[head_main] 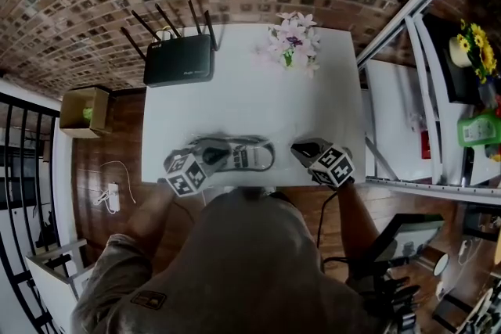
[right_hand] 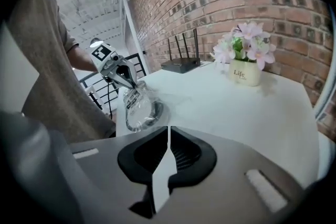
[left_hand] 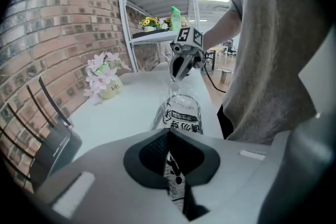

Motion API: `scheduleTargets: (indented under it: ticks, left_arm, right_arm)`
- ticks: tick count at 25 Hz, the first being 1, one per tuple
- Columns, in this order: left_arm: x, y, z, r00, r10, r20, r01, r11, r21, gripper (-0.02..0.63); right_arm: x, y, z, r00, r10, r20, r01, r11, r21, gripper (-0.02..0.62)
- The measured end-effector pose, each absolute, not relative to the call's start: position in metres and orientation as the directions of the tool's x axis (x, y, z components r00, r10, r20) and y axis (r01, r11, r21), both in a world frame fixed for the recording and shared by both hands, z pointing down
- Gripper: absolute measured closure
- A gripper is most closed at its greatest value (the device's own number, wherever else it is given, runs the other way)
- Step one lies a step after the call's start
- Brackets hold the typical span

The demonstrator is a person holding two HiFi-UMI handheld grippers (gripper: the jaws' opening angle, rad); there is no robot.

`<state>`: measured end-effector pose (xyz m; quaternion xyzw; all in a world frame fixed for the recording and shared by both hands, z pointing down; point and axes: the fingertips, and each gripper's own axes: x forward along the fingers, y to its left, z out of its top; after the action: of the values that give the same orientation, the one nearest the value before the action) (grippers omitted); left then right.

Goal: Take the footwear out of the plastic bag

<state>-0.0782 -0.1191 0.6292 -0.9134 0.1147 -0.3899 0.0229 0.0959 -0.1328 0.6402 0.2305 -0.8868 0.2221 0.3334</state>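
A little brown cardboard box (head_main: 84, 110) sits on the wood floor at the far left. Next comes the white table (head_main: 235, 105). A flat black router box with thin stick antennas (head_main: 178, 60) stands at its back left corner.

The left gripper (head_main: 207, 160) is at the near edge of the table. Its jaws are squeezed tight on one end of the clear plastic bag with black print (left_hand: 182, 113). The bag lies flat on the table along the near edge, between the two grippers. The dark footwear (head_main: 252, 156) is inside the bag.

A small cream pot of pink and white flowers (head_main: 293, 43) stands at the back of the table, right of the middle.

The right gripper (head_main: 304, 151) is close to the other end of the bag. Its jaws are almost together, with only a thin slit, and nothing is in them.

At the far right is a white metal shelf (head_main: 438, 90) with yellow flowers (head_main: 477, 47) and a green bottle (head_main: 479, 129).
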Motion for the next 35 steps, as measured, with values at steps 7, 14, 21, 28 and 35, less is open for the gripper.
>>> scheduleTargets:
  ticks: [7,14,21,28,35]
  left_arm:
    - [-0.079,-0.109,0.622,0.696,-0.240,0.677,-0.172,-0.971,-0.167,0.604]
    - [-0.087,-0.106,0.620,0.695,-0.244,0.676,-0.184,-0.970,-0.161,0.604]
    - [-0.088,-0.109,0.621,0.692,-0.254,0.676,-0.201,-0.967,-0.157,0.604]
    - [-0.085,-0.112,0.620,0.697,-0.263,0.667,-0.223,-0.964,-0.147,0.604]
    - [-0.080,-0.108,0.614,0.717,-0.268,0.643,-0.225,-0.963,-0.151,0.604]
  right_arm:
    - [0.077,-0.134,0.647,-0.748,-0.156,0.646,-0.483,0.795,-0.368,0.557]
    - [0.098,-0.164,0.642,-0.727,-0.264,0.634,-0.576,0.736,-0.355,0.581]
    - [0.072,-0.130,0.638,-0.819,-0.051,0.572,-0.386,0.786,-0.482,0.581]
    - [0.051,-0.104,0.643,-0.845,0.063,0.531,-0.294,0.775,-0.560,0.557]
    - [0.043,-0.105,0.652,-0.836,0.041,0.547,-0.339,0.745,-0.575,0.440]
